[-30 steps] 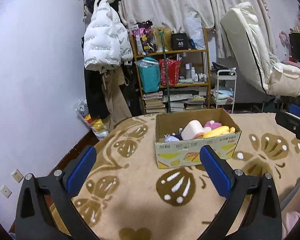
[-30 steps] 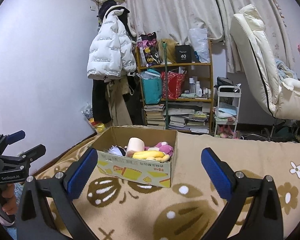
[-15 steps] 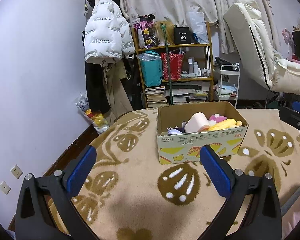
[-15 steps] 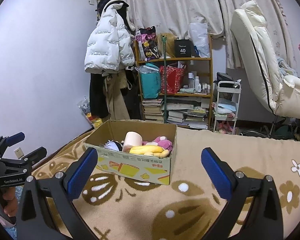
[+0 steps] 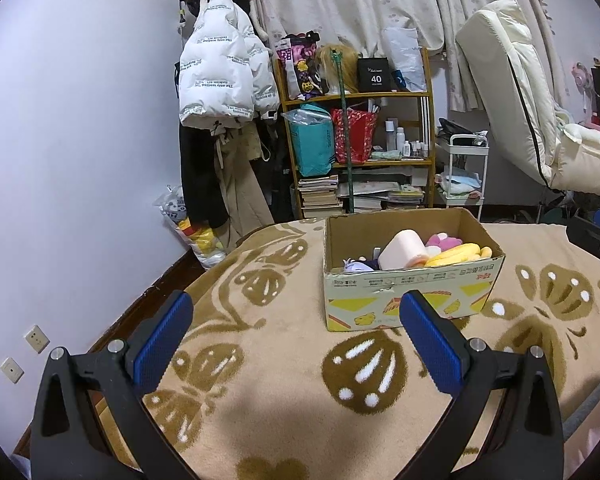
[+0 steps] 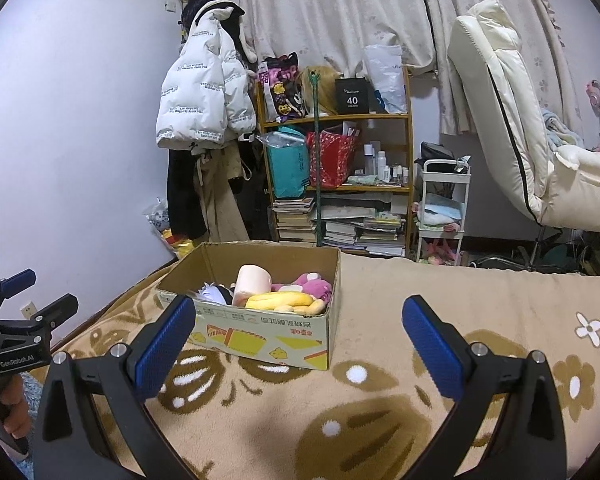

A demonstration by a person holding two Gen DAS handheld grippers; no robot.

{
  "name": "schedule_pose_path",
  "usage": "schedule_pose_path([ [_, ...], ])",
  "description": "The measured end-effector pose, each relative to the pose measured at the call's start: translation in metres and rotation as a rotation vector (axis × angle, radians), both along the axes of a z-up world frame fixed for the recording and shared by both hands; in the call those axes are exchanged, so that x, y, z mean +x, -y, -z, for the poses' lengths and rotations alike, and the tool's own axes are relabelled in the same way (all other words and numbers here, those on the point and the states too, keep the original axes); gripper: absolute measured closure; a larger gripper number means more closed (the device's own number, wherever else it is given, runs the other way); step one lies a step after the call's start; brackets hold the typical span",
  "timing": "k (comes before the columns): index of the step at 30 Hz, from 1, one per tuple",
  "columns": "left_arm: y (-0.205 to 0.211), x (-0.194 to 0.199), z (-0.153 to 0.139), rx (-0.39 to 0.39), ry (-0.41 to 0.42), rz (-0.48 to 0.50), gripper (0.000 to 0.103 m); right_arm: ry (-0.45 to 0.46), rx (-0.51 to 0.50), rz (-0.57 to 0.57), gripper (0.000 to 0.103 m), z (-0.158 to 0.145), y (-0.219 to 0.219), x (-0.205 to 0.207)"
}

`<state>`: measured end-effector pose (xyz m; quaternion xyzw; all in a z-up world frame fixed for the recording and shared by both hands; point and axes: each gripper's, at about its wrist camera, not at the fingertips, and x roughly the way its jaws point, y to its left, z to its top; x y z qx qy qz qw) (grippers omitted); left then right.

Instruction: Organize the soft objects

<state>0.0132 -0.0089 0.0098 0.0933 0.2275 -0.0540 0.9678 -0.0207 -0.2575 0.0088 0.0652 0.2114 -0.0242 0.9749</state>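
Note:
A cardboard box (image 5: 410,298) (image 6: 260,336) stands on the beige patterned blanket. Inside lie soft toys: a pale pink roll (image 5: 402,254) (image 6: 253,282), a yellow plush (image 5: 460,254) (image 6: 284,301), a pink plush (image 5: 440,240) (image 6: 314,283) and a white-and-dark plush (image 5: 356,265) (image 6: 216,293). My left gripper (image 5: 296,338) is open and empty, short of the box. My right gripper (image 6: 298,338) is open and empty, in front of the box. The left gripper also shows at the left edge of the right wrist view (image 6: 24,308).
A wooden shelf (image 5: 356,152) with bags and books stands behind the bed, next to hanging coats (image 5: 224,80). A white cart (image 5: 462,178) and a cream recliner (image 5: 540,132) are at the right. The bed edge drops off at the left, by the wall.
Both grippers have moved slightly, so the box sits a little lower and nearer in both views. Both stay open and empty.

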Motion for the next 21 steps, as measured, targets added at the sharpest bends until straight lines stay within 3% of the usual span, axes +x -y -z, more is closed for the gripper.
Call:
schedule_pose_path([
  [21, -0.0017, 0.0003, 0.0000, -0.003, 0.004, -0.017, 0.001, 0.000, 0.000, 0.001, 0.000, -0.0003, 0.0021, 0.0004],
])
